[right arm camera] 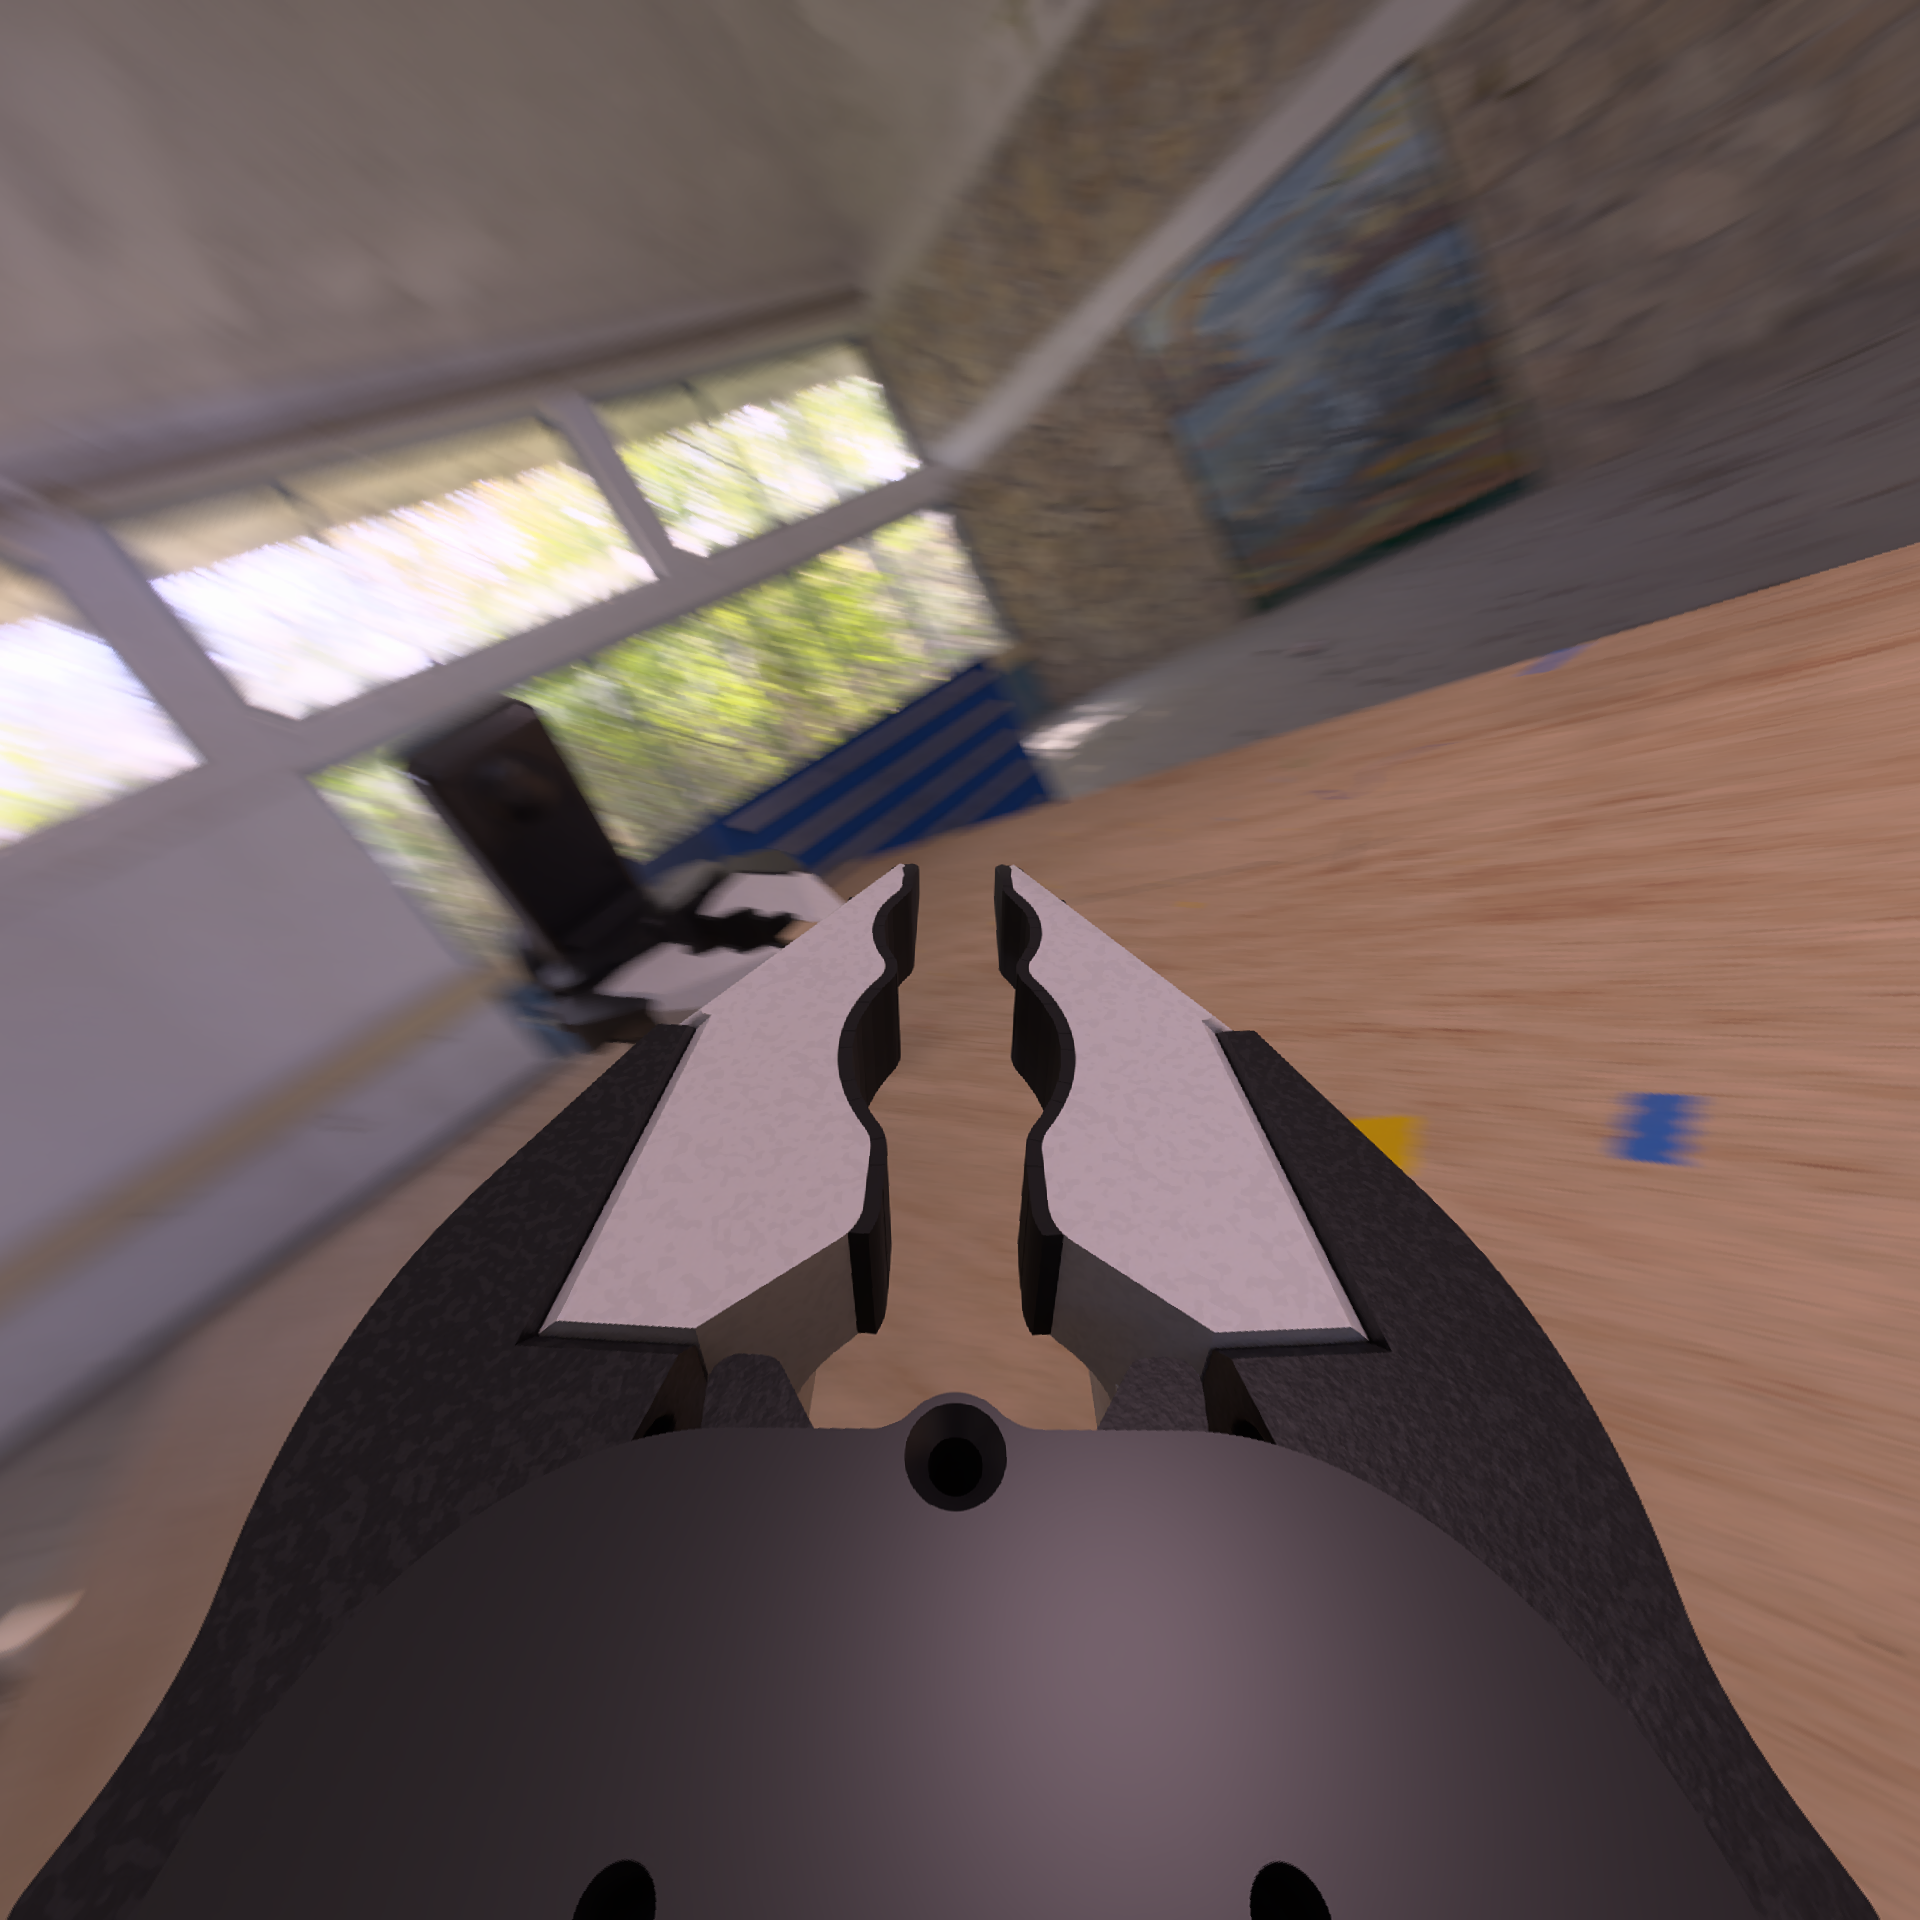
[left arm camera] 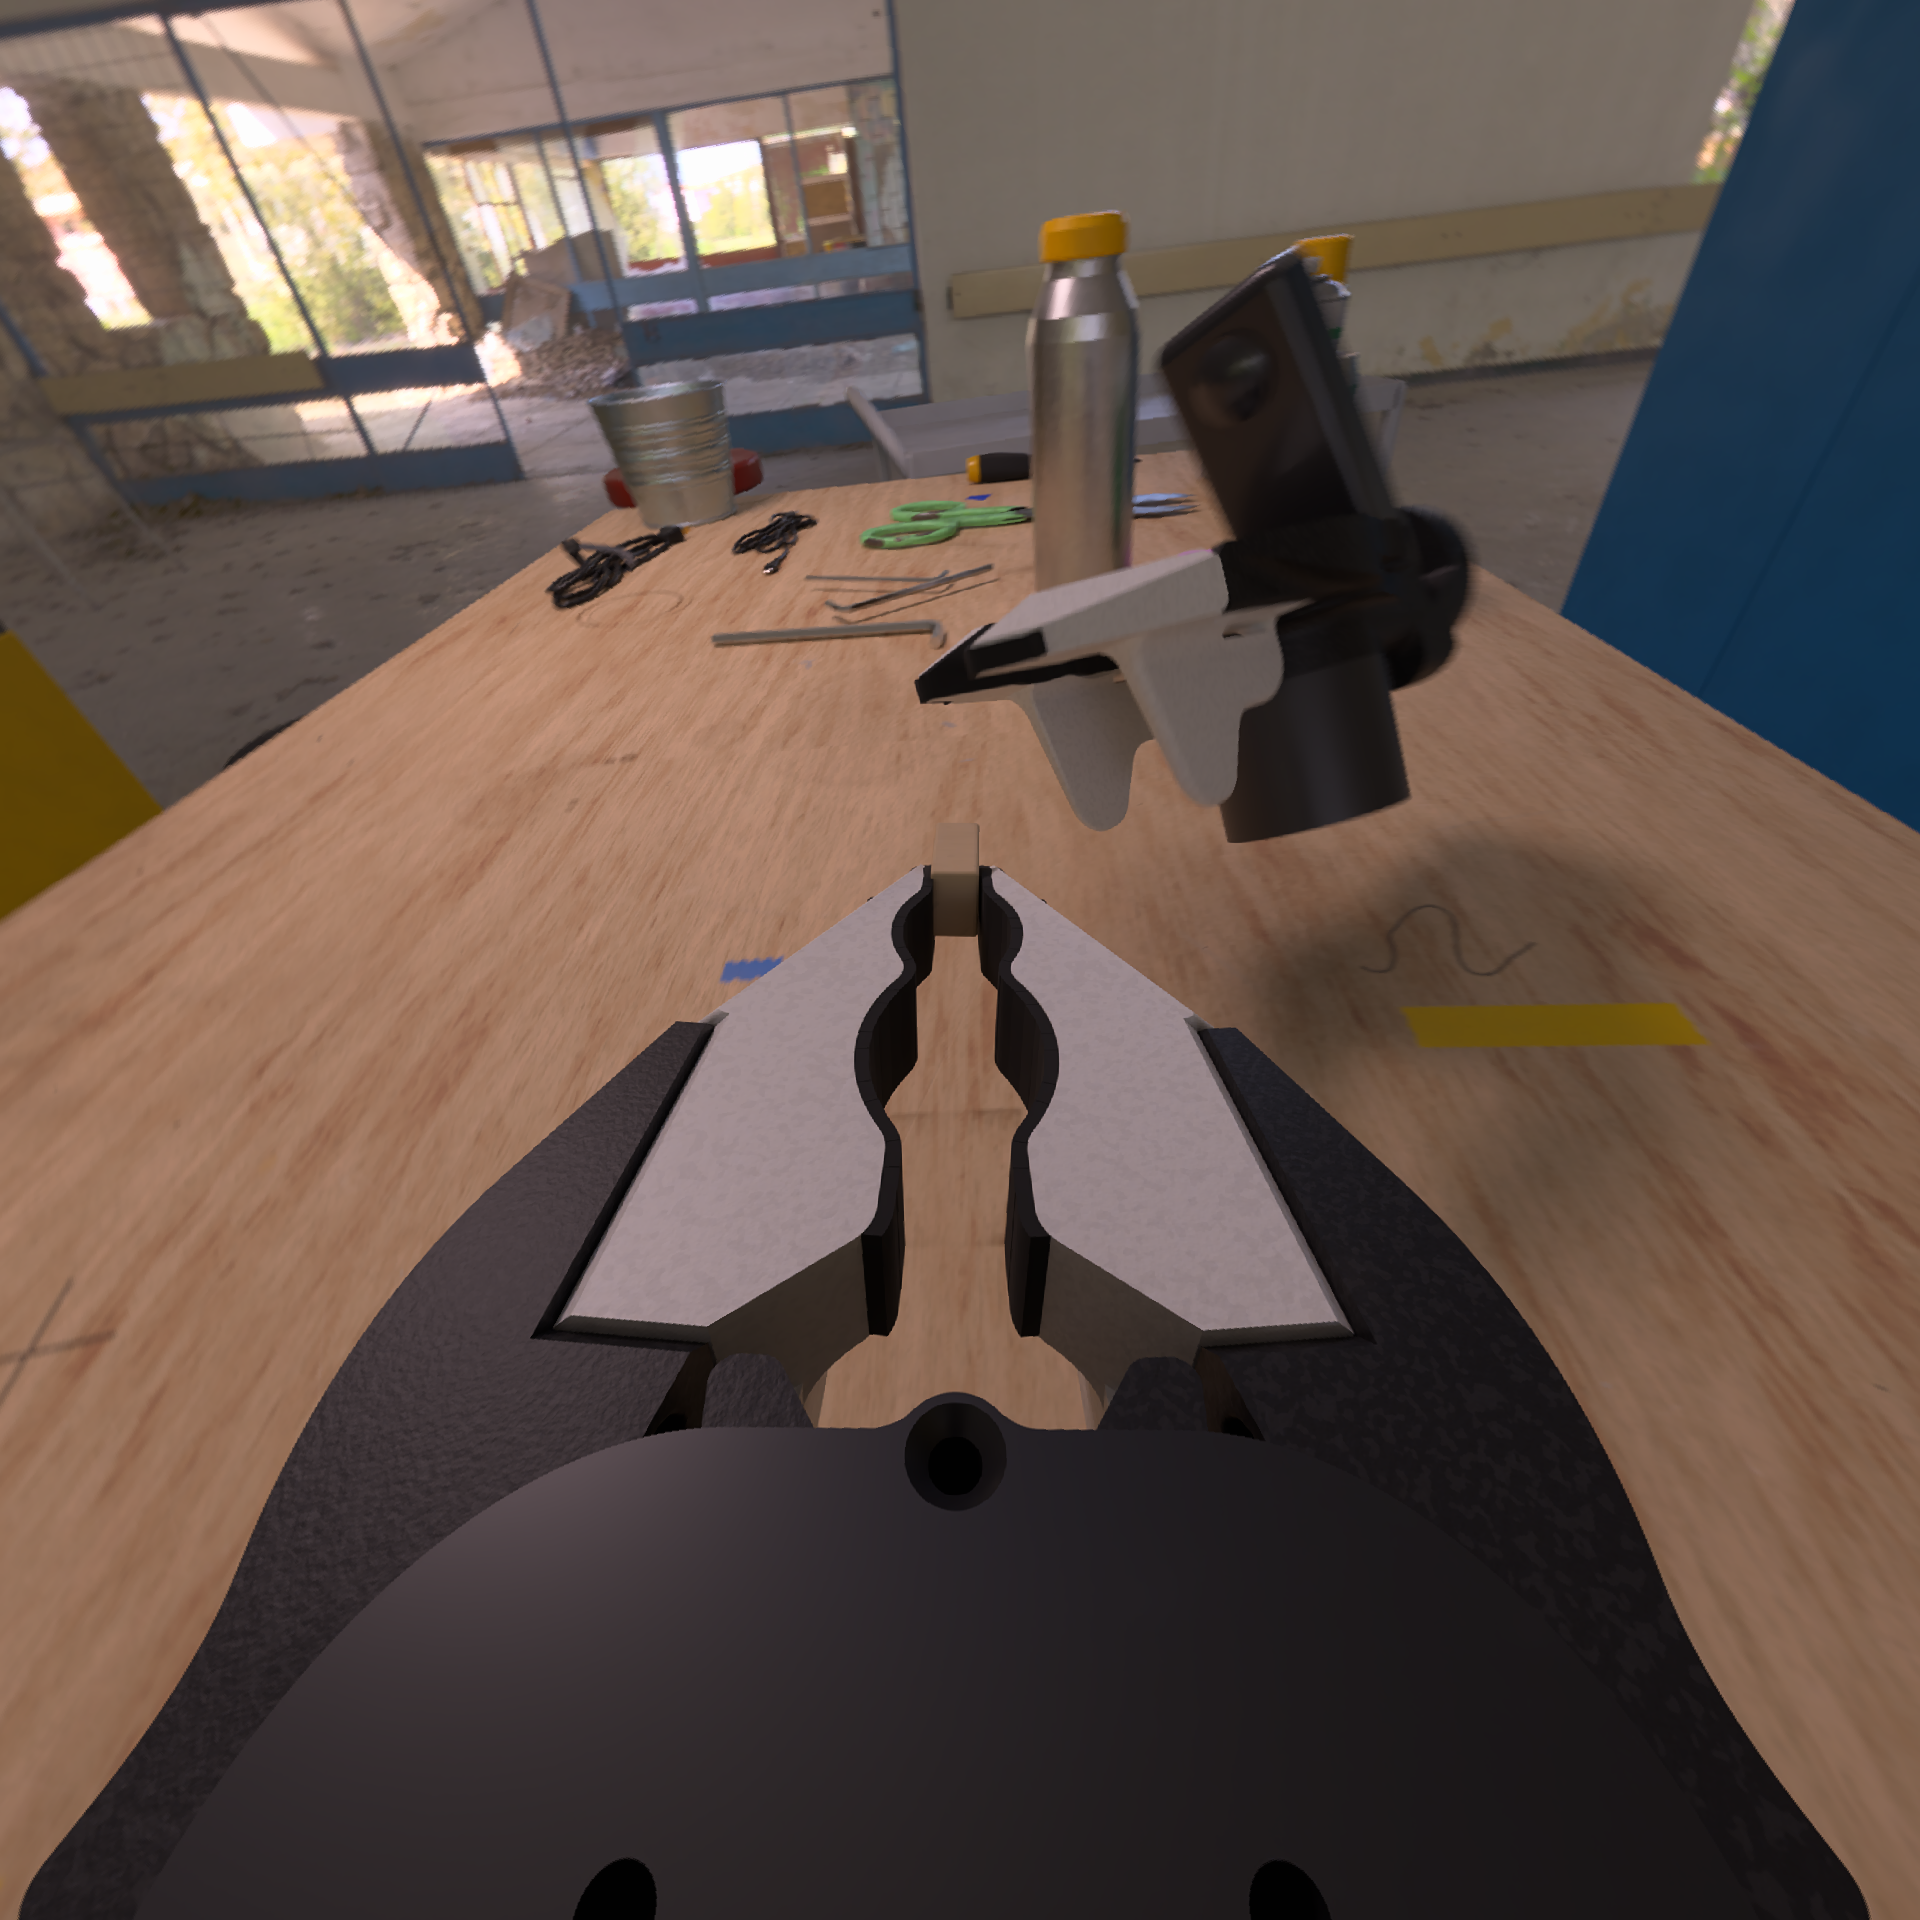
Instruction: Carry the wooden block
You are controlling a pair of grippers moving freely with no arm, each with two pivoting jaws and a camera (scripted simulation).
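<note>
Left gripper (left arm camera: pixel 956 883) clamps wooden block (left arm camera: pixel 956 881) | pale tan, upright | right gripper (right arm camera: pixel 956 883) slightly parted, empty

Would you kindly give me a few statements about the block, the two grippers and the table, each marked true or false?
1. The left gripper holds the wooden block between the tips of its jaws. True.
2. The right gripper also holds a block. False: its jaws are slightly apart with nothing between them.
3. A metal bucket stands at the far end of the table. True.
4. The green scissors lie inside the bucket. False: they lie on the table, to the right of it.
5. The tall silver bottle has a red cap. False: the cap is yellow.
</note>
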